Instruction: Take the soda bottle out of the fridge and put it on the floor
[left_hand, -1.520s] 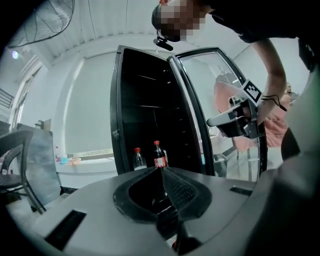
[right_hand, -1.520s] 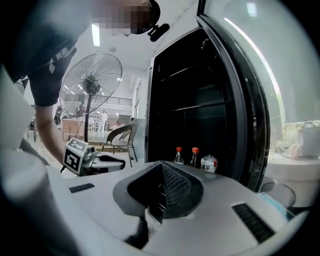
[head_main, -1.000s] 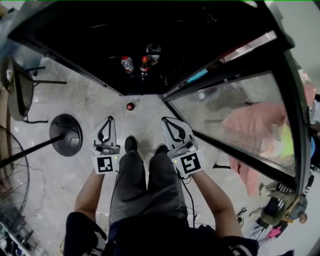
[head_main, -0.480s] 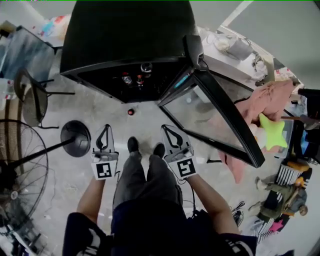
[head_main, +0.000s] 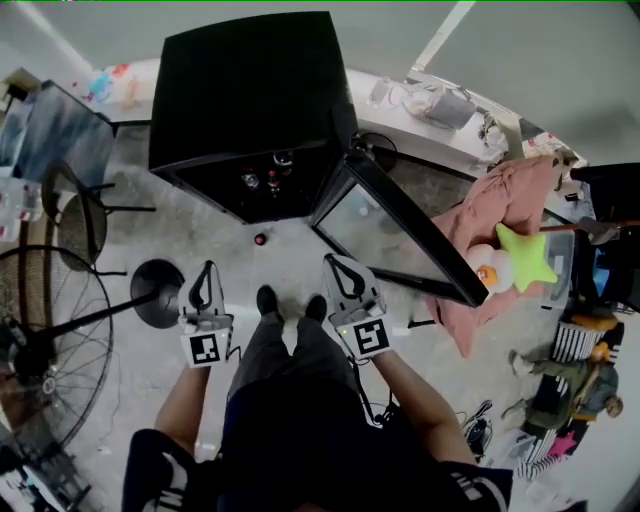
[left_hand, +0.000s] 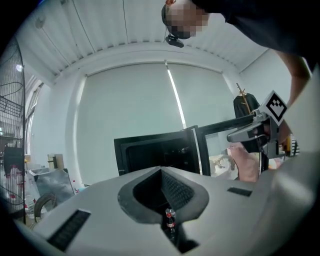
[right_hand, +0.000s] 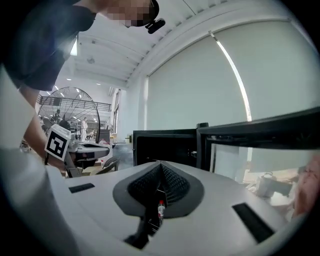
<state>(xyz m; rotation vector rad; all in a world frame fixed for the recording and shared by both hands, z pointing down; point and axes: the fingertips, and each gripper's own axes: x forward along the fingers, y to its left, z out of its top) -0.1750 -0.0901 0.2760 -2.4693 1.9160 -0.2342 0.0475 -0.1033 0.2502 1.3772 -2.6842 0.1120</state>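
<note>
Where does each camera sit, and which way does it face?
Head view: on the head, facing down at fridge, open door, floor; shows legs, arms, both grippers.
Left gripper view: on left gripper, facing the fridge; shows its shut jaws, the right gripper.
Right gripper view: on right gripper, facing the fridge; shows its shut jaws, the left gripper.
Both gripper views share fridge and bottle.

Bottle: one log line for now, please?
bottle: on floor before fridge | door: open | left gripper: shut, empty | right gripper: shut, empty

Bottle (head_main: 260, 239) on floor (head_main: 290, 262) before fridge (head_main: 250, 90), fan (head_main: 45, 335) left
</note>
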